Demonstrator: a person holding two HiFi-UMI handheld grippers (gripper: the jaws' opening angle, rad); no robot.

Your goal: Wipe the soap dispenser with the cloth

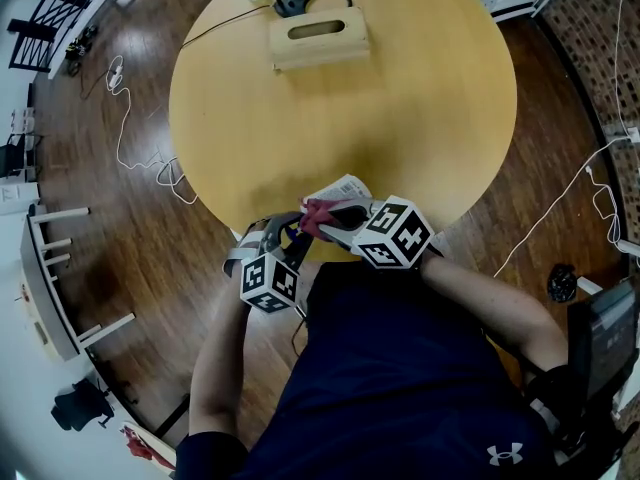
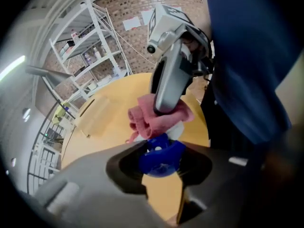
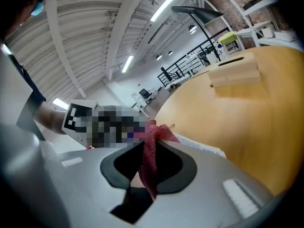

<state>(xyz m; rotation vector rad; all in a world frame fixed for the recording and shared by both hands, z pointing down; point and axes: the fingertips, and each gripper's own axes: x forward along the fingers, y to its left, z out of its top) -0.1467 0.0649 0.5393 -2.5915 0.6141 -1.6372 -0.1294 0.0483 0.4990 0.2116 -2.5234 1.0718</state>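
At the near edge of the round table point(image 1: 430, 98), both grippers meet in front of the person's chest. My left gripper point(image 1: 285, 230) is shut on the soap dispenser, whose blue pump top point(image 2: 161, 156) sits between its jaws. The dispenser's white labelled body point(image 1: 342, 187) sticks out towards the table. My right gripper point(image 1: 335, 216) is shut on the pink-red cloth point(image 1: 318, 214). In the left gripper view the cloth point(image 2: 149, 119) lies bunched against the dispenser just beyond the blue top, under the right gripper point(image 2: 171, 82). The cloth point(image 3: 151, 158) hangs between the right jaws.
A wooden tissue box point(image 1: 318, 36) and a black lamp base point(image 1: 312, 0) stand at the table's far side. White cables point(image 1: 135, 158) trail over the wood floor on the left, another cable point(image 1: 560, 203) on the right. White furniture point(image 1: 45, 278) stands at the left.
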